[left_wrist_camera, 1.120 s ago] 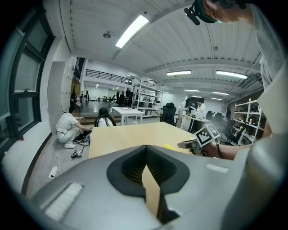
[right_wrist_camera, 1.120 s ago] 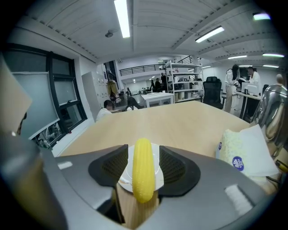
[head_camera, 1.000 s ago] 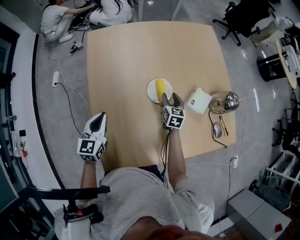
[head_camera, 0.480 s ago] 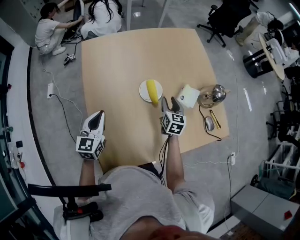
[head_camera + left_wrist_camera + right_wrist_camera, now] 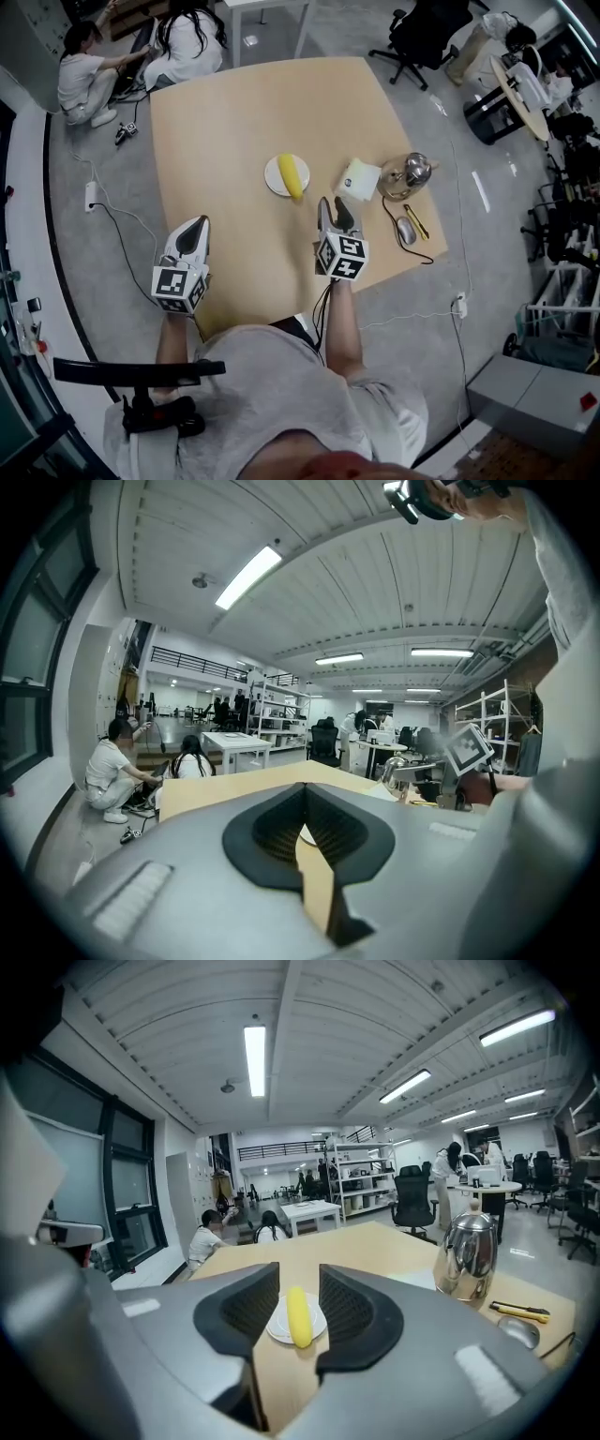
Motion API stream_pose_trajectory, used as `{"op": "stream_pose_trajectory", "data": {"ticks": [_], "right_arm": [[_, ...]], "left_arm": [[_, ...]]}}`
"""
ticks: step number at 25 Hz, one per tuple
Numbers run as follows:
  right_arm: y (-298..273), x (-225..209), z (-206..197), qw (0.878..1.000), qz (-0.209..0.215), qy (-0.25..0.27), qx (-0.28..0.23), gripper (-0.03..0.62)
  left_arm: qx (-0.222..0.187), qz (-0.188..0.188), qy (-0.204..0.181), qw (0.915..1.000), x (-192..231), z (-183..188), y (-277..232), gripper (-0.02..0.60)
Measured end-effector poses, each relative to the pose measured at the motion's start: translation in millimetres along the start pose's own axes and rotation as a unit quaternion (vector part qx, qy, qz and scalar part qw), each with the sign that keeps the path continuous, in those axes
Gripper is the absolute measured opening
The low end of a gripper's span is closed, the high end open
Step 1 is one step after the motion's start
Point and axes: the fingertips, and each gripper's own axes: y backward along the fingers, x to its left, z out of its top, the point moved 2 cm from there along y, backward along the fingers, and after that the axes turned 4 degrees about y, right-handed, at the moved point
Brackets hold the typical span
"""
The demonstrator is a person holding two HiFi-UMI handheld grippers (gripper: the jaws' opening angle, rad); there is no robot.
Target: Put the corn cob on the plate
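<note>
**A:** The corn cob [image 5: 291, 176] lies lengthwise across the plate [image 5: 273, 175], near the middle of the table [image 5: 234, 122]. By the look of it the task is done.

**B:** The right gripper [image 5: 335, 208] is well clear, with the plate at its eleven o'clock. Its jaws stand partly apart and have just been closing. Nothing is between them, and the cob only shows through the gap, far off.

**A:** And the left gripper [image 5: 193, 228]?

**B:** It hangs over the table's near left edge, at about eight o'clock from the plate. Its jaws are together and it carries nothing.

**A:** So the step now looks like clearing out. Best to draw straight back and up, keeping the jaws off the plate rim so the cob doesn't roll.

**B:** There's clutter to watch at the right gripper's two o'clock: a white box [image 5: 357, 178], a steel kettle [image 5: 413, 171], a mouse [image 5: 406, 230] and its cord.

**A:** The tabletop is pale, smooth wood and bare toward twelve o'clock.

**B:** The room is an open office with a grey floor. Two people [image 5: 80, 70] crouch at the table's eleven o'clock, and there's a black chair [image 5: 422, 33] at one o'clock.
</note>
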Motion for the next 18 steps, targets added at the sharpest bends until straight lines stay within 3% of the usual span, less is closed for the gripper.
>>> {"op": "stream_pose_trajectory", "data": {"ticks": [18], "right_arm": [[105, 15, 14, 0.997, -0.037, -0.002, -0.061, 0.063]], "left_arm": [[-0.047, -0.058, -0.015, 0.9971, -39, 20, 28, 0.02]]}}
